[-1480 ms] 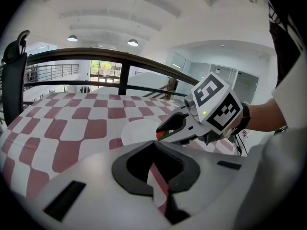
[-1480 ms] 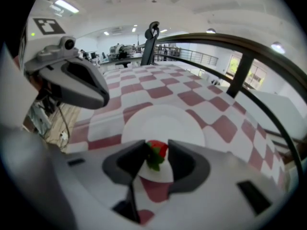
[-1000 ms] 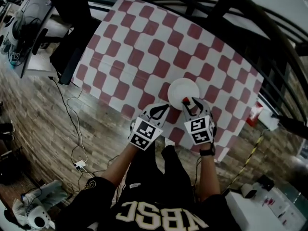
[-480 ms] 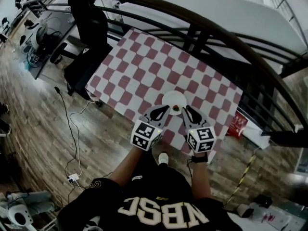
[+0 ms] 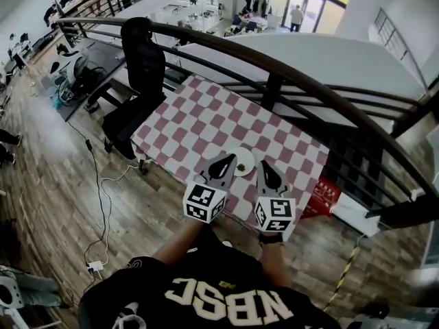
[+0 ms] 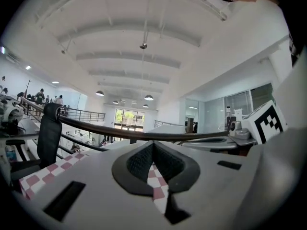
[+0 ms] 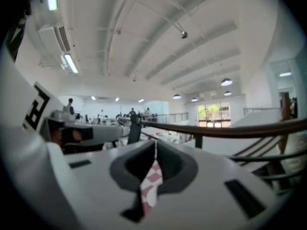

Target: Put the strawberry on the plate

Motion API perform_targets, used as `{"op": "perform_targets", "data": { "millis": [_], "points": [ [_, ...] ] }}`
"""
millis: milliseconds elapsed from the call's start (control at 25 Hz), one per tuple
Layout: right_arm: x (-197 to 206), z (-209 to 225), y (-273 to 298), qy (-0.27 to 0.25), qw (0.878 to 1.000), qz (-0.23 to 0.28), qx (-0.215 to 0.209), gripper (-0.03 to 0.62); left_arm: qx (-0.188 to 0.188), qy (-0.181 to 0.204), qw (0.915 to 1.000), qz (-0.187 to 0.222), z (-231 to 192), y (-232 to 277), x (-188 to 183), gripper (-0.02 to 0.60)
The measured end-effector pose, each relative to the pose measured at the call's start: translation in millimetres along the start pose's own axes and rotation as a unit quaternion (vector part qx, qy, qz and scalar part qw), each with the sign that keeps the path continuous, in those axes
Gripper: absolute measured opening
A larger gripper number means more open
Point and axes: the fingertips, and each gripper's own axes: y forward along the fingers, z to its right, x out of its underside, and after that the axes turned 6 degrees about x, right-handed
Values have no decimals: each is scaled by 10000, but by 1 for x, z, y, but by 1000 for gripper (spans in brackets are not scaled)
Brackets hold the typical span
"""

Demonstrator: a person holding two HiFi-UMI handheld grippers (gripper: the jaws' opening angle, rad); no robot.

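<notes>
Checkered table (image 5: 199, 118) is set under a dark railing (image 5: 274, 55) in an open hall. Plate (image 5: 235, 157) is found nr the table's 6 o'clock edge; a small dark speck on it, prob. the strawberry (image 5: 242, 167), can't be confirmed. Left tool (image 5: 221, 164) is clenched empty; right tool (image 5: 268, 176) is closing to a full clench, nothing betw. its jaws. Strawberry is judged light, soft, easily bruised; gentle pressure across its widest part is advised.

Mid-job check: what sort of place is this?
Probably an open-plan office mezzanine: a curved railing overlooks desks and people beyond, and an office chair stands beside the checkered table.
</notes>
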Motion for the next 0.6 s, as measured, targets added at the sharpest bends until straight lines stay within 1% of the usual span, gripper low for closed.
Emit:
{"op": "perform_targets", "data": {
  "millis": [160, 320, 440, 600],
  "points": [
    [-14, -2, -18, -103, 9992, 369, 101, 20, -53, 243, 9997, -6, 20, -9, -2, 12],
    [-25, -1, -32, -300, 9980, 544, 97, 18, -156, 279, 9994, 136, 38, -17, -3, 12],
    [-25, 5, -40, -337, 9975, 604, 157, 18, -177, 309, 9992, 194, 48, -21, -2, 12],
    [-19, 10, -46, -316, 9977, 554, 220, 18, -232, 316, 9989, 271, 51, -27, -2, 12]
  ]
}}
